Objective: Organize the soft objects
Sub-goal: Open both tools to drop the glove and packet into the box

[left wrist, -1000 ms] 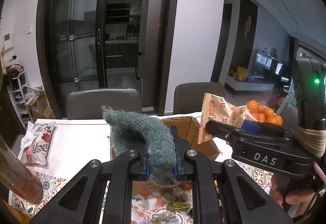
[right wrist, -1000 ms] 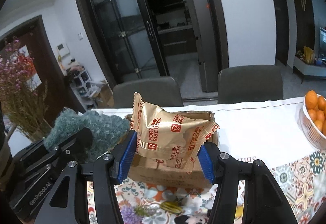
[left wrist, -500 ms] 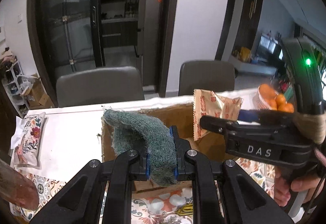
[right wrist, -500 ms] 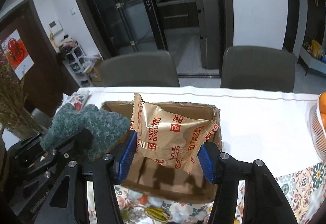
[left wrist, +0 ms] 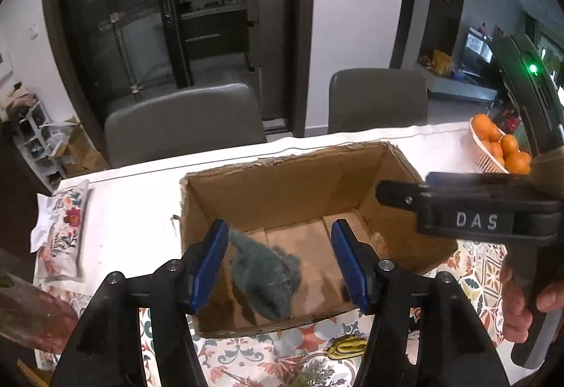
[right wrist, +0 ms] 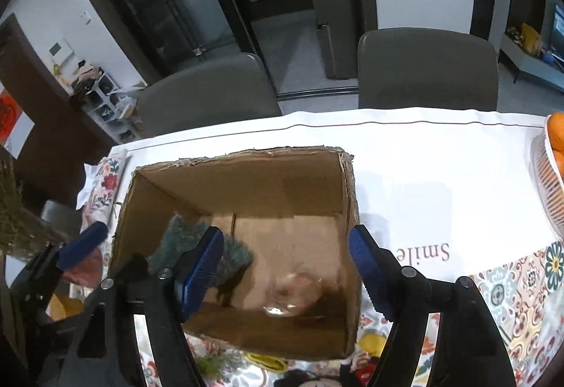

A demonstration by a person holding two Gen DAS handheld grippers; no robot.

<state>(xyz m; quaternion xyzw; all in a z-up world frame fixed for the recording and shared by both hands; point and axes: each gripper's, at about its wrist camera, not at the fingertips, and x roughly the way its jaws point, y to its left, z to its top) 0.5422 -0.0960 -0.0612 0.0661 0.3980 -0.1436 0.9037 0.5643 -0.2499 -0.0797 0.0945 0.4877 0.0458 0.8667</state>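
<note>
Left wrist: our left gripper, jaws just opened, holds nothing; the scourer lies in the box.

Right wrist: our right gripper, jaws likewise just parted, is empty; a blurred packet drops into the box. Two items in; a floral pouch remains on the table.

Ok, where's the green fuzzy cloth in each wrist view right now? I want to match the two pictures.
Left wrist view: the green fuzzy cloth is low centre, between the open left gripper's fingers, inside the cardboard box.
Right wrist view: the cloth is lower left, in the box's left part, partly behind the right gripper's left finger.
Shared landmark: the box's torn far rim.
</note>
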